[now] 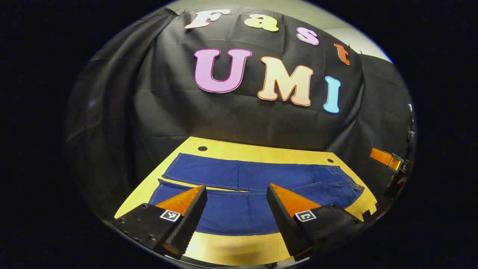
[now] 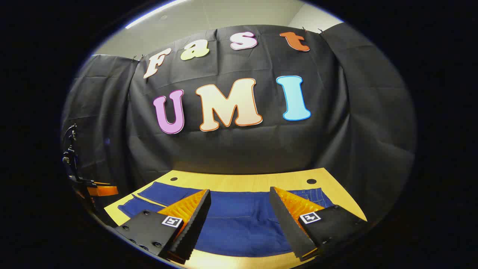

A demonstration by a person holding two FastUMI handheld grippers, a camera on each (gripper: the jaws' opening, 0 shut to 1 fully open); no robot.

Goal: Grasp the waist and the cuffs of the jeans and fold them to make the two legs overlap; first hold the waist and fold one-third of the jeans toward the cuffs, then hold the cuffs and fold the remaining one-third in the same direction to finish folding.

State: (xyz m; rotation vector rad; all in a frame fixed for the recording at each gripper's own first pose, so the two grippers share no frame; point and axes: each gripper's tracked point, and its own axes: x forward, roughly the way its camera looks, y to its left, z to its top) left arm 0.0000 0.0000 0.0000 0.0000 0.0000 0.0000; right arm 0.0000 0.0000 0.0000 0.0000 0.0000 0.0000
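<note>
Jeans (image 1: 246, 194) lie flat mid-frame on the tabletop (image 1: 231, 246); left hand-held gripper (image 1: 236, 188) and right hand-held gripper (image 2: 240, 193) gape wide, empty.

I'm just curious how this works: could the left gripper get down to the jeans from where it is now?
Probably yes: the left gripper is open above the jeans, which lie flat on the table with nothing between.

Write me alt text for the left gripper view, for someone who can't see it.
Blue jeans lie flat and unfolded on a yellow table, legs side by side, waist to the right. The left gripper hovers above them, jaws open and holding nothing. Black cloth hangs behind the table.
</note>
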